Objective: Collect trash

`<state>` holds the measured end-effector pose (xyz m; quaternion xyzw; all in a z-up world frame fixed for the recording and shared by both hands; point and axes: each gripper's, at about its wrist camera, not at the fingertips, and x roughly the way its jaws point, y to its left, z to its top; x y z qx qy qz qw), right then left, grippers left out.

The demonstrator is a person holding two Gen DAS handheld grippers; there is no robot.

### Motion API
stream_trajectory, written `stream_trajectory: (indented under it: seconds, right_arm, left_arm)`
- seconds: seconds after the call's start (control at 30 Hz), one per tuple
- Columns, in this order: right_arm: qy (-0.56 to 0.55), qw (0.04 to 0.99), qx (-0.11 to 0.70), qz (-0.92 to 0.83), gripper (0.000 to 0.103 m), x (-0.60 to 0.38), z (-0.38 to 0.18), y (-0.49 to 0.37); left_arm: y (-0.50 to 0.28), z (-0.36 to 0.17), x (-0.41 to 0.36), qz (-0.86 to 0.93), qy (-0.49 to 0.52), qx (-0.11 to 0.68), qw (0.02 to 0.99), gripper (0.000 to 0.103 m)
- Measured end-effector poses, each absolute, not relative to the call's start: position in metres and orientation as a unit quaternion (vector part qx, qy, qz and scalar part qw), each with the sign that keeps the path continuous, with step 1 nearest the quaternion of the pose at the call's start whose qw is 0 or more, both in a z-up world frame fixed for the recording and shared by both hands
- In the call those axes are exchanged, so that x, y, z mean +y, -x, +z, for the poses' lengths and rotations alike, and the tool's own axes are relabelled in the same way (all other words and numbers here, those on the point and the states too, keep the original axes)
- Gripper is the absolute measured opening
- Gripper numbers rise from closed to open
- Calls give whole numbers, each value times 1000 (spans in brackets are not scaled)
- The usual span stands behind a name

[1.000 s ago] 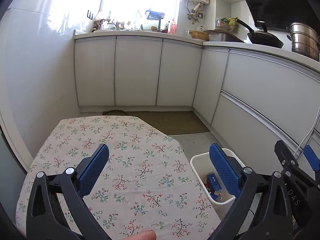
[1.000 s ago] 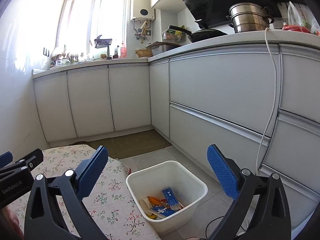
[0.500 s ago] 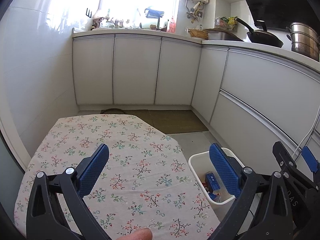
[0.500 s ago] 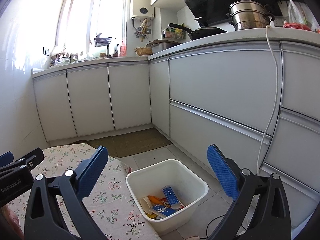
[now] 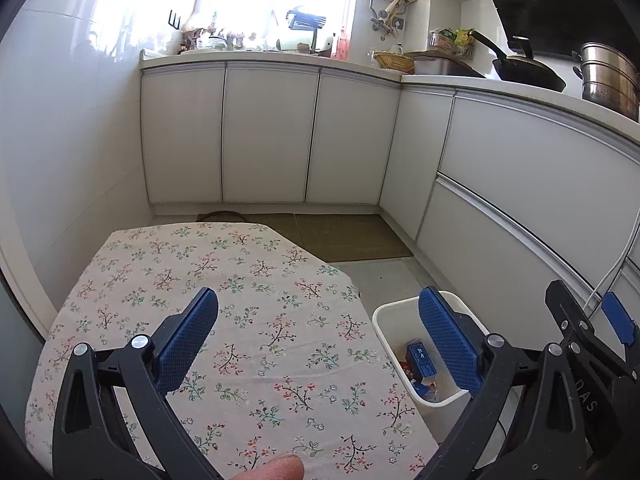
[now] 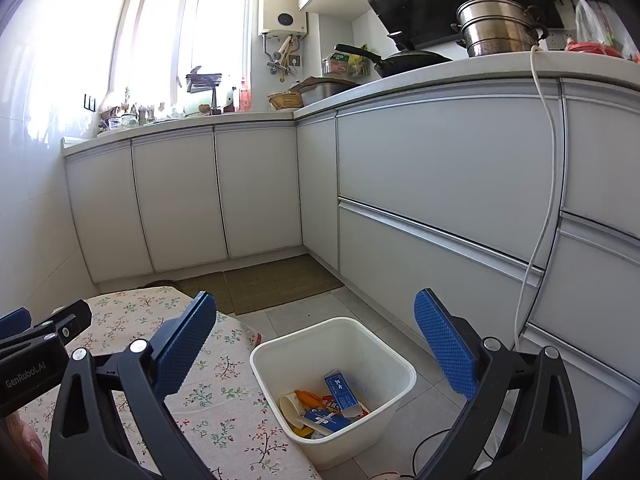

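Trash (image 6: 332, 400) with blue carton in white bin (image 6: 384, 348), left claw (image 5: 318, 338) marked "GenRobot.AI" spread, right claw (image 6: 316, 344) spread

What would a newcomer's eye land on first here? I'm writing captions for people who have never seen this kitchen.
Probably the white bin on the floor beside the table, with a blue carton and other trash inside. Next, the floral tablecloth, which shows nothing lying on it, under the open left gripper; the right gripper, also open and empty, hangs above the bin. Farther back, a steel steamer pot stands on the counter.
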<state>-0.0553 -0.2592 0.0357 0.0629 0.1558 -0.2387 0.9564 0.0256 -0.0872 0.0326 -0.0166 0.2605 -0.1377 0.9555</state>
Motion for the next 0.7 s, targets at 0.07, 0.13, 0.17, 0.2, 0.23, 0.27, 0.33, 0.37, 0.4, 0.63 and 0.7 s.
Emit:
stream_trajectory:
  seconds: [0.07, 0.13, 0.17, 0.2, 0.23, 0.27, 0.33, 0.37, 0.4, 0.63, 0.7]
  right_arm:
    - [-63, 956, 156, -239, 96, -259, 36, 55]
    - [-62, 956, 156, -239, 96, -259, 35, 55]
    - [-63, 956, 156, -239, 96, -259, 36, 56]
    - [-63, 956, 156, -239, 96, -259, 36, 56]
    - [-63, 956, 156, -240, 96, -259, 36, 56]
    - [-64, 956, 156, -240, 97, -260, 36, 56]
    - [-64, 956, 157, -241, 97, -260, 36, 55]
    - [-64, 955, 158, -241, 96, -260, 35, 55]
    - [-64, 955, 161, -241, 96, -260, 35, 55]
    - [-65, 954, 162, -242, 96, -261, 34, 54]
    - [-64, 954, 165, -243, 96, -261, 34, 53]
  left_arm:
    - [-26, 32, -88, -139, 16, 262, 955, 96]
    - [-26, 32, -88, -139, 16, 262, 955, 96]
    - [-26, 32, -89, -139, 15, 262, 955, 96]
    - [-26, 32, -89, -139, 16, 262, 955, 96]
    - [-26, 32, -89, -139, 16, 261, 955, 96]
    - [-26, 32, -89, -139, 16, 261, 955, 96]
    - [-27, 31, -89, -139, 14, 261, 955, 96]
    - [-26, 30, -90, -140, 13, 261, 955, 96]
    - [-26, 30, -90, -140, 13, 262, 955, 96]
    - [-27, 29, -90, -140, 12, 261, 955, 96]
    - [-27, 29, -91, -142, 8, 259, 955, 96]
